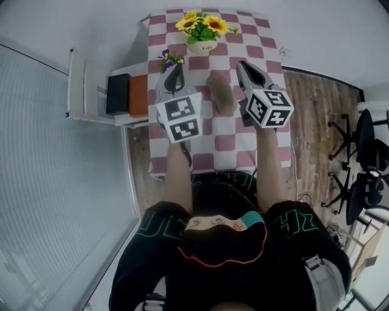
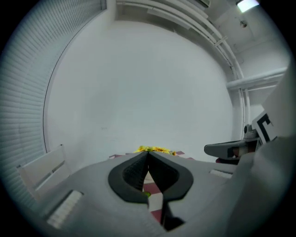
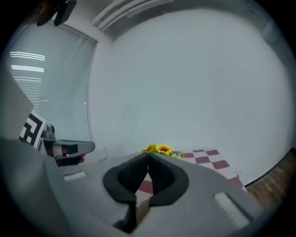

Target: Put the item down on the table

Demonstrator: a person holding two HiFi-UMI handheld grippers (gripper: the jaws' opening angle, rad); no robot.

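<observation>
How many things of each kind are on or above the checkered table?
Grippers: 2 (left gripper, right gripper, both shut and empty)
Sunflower pot: 1
Small flower bunch: 1
Brown item, lying between the grippers: 1
Total: 5

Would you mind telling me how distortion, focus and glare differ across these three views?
Head view: even light, fairly sharp, though the tan item on the checkered table looks soft. Left gripper view: heavy fisheye, black corners, bowed blinds, glare from a ceiling lamp. Right gripper view: same fisheye and dark corners; the sunflowers are small but distinct.
</observation>
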